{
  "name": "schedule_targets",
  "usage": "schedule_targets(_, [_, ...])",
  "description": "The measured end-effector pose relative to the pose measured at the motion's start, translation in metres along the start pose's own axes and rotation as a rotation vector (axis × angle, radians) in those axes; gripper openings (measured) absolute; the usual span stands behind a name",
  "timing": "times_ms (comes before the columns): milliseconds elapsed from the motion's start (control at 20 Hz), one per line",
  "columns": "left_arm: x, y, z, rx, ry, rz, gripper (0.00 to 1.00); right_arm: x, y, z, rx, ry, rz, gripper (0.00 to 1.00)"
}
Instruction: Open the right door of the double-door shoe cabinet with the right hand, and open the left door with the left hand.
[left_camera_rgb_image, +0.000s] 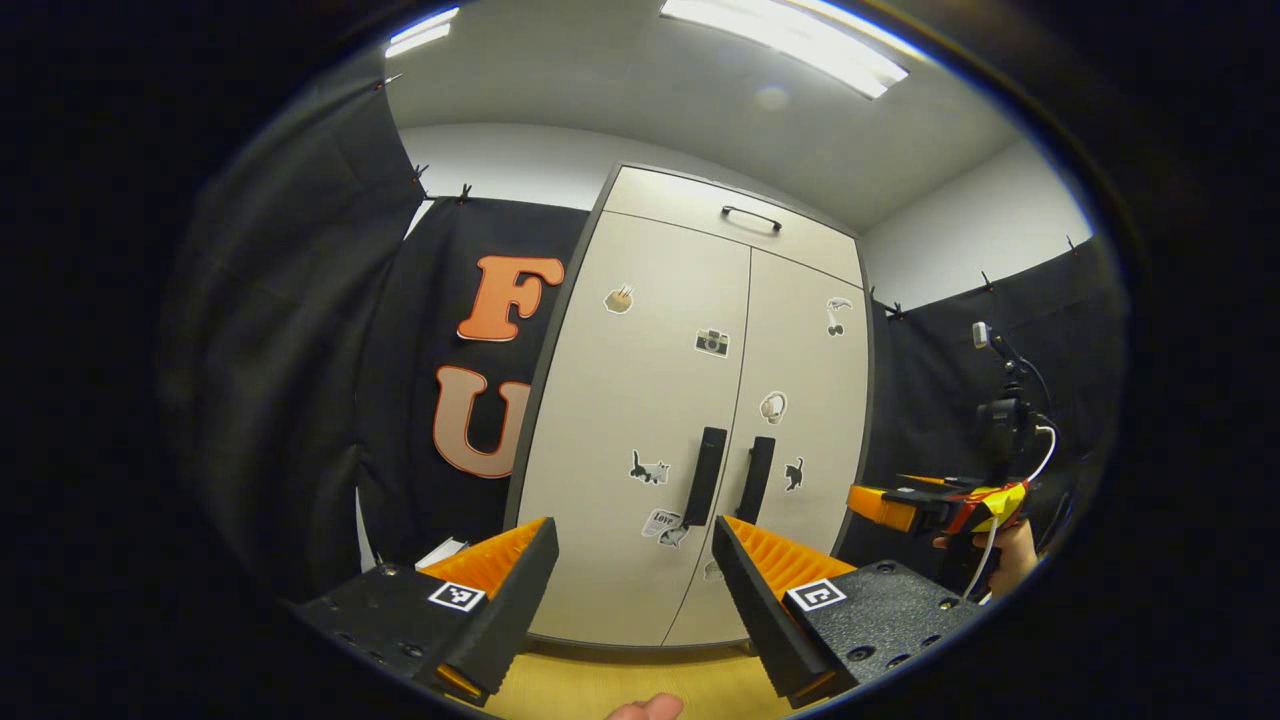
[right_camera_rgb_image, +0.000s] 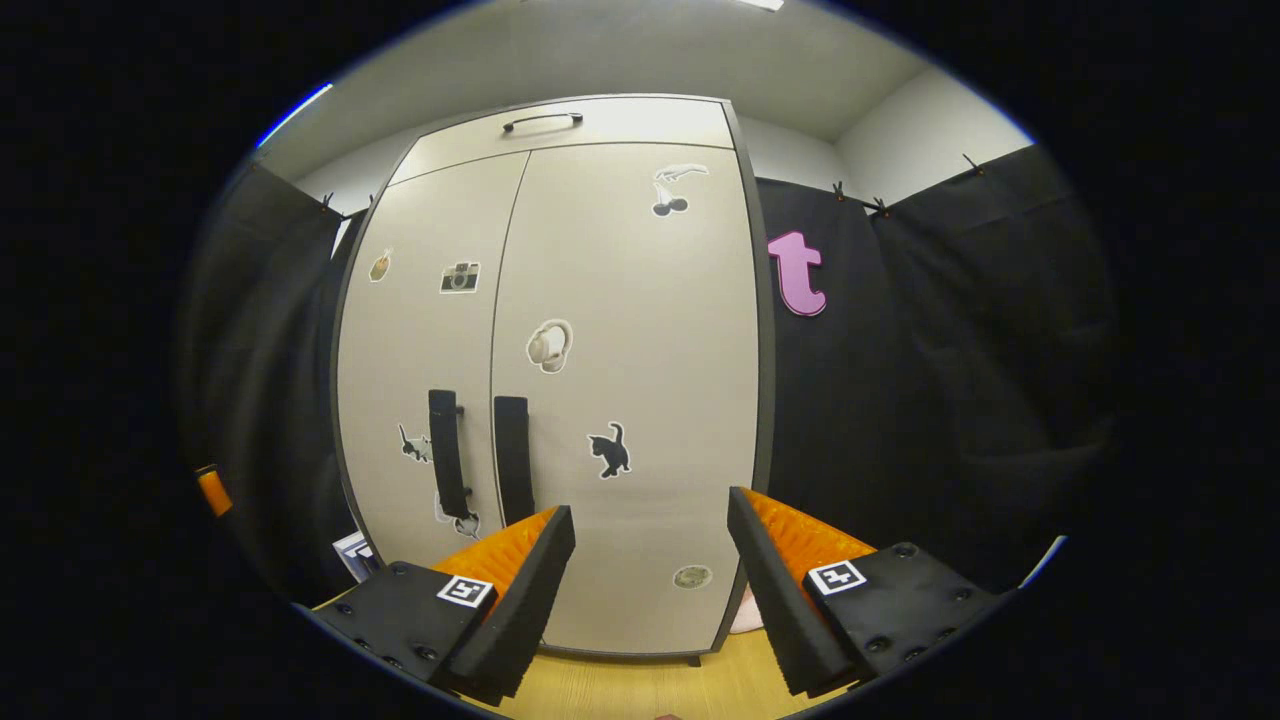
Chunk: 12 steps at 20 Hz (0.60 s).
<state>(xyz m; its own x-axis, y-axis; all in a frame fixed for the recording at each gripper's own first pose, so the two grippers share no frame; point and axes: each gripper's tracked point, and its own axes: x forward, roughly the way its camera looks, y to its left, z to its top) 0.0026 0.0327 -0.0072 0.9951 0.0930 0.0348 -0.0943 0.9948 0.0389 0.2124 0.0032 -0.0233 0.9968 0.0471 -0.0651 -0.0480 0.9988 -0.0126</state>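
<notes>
Against the booth wall, the closed shoe cabinet (left_camera_rgb_image: 690, 400) faces both spread, empty tongs.

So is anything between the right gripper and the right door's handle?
Nothing visible. The right gripper is open, facing the closed right door; its handle lies ahead, slightly left, with only open air between.

Wide-spread right claw (right_camera_rgb_image: 650, 530) before closed shoe cabinet (right_camera_rgb_image: 640, 400)
</notes>
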Motion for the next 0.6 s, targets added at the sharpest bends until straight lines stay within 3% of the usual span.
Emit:
schedule_targets(200, [-0.004, 0.009, 0.002, 0.018, -0.009, 0.018, 0.94, 0.021, 0.005, -0.002, 0.028, -0.015, 0.005, 0.99])
schedule_targets(400, [-0.009, 0.014, 0.006, 0.038, -0.025, 0.034, 0.94, 0.039, 0.052, 0.0, 0.07, -0.029, 0.108, 0.98])
schedule_targets(600, [-0.012, 0.017, 0.0, 0.019, -0.01, 0.034, 0.94, 0.072, 0.093, -0.002, -0.026, 0.0, 0.11, 0.98])
